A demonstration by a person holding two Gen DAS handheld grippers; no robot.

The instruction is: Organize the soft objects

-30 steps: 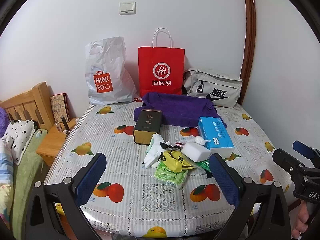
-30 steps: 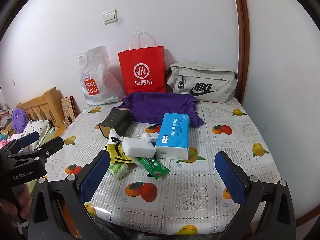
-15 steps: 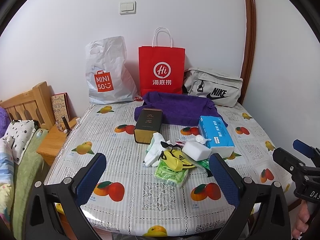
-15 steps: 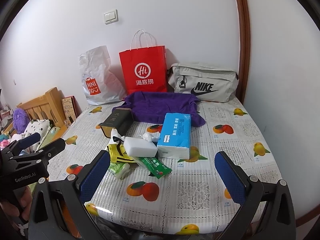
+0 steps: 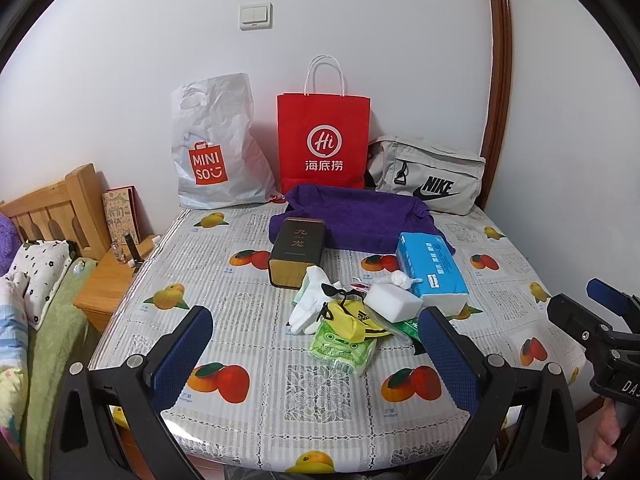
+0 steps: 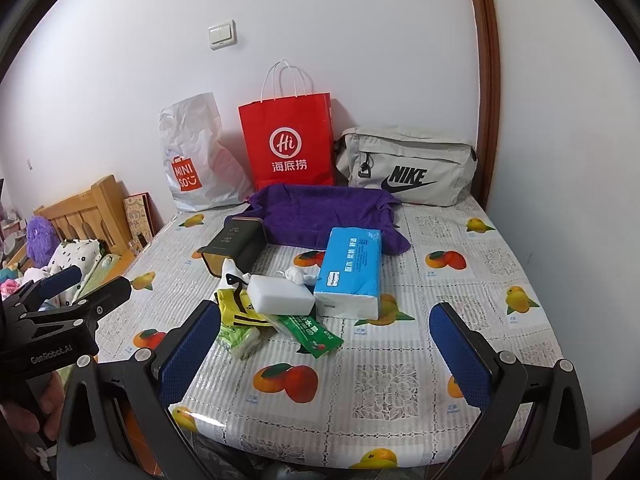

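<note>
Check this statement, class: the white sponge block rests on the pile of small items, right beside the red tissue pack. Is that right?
One detail is wrong: the tissue pack is blue, not red. The right wrist view shows the white sponge block on the pile, right beside it.

tablecloth [image 5: 256,320]: white/grey, fruit print
towel [image 5: 360,216]: purple
tissue pack [image 6: 352,268]: blue
paper bag [image 5: 324,144]: red
sponge [image 6: 280,300]: white
</note>
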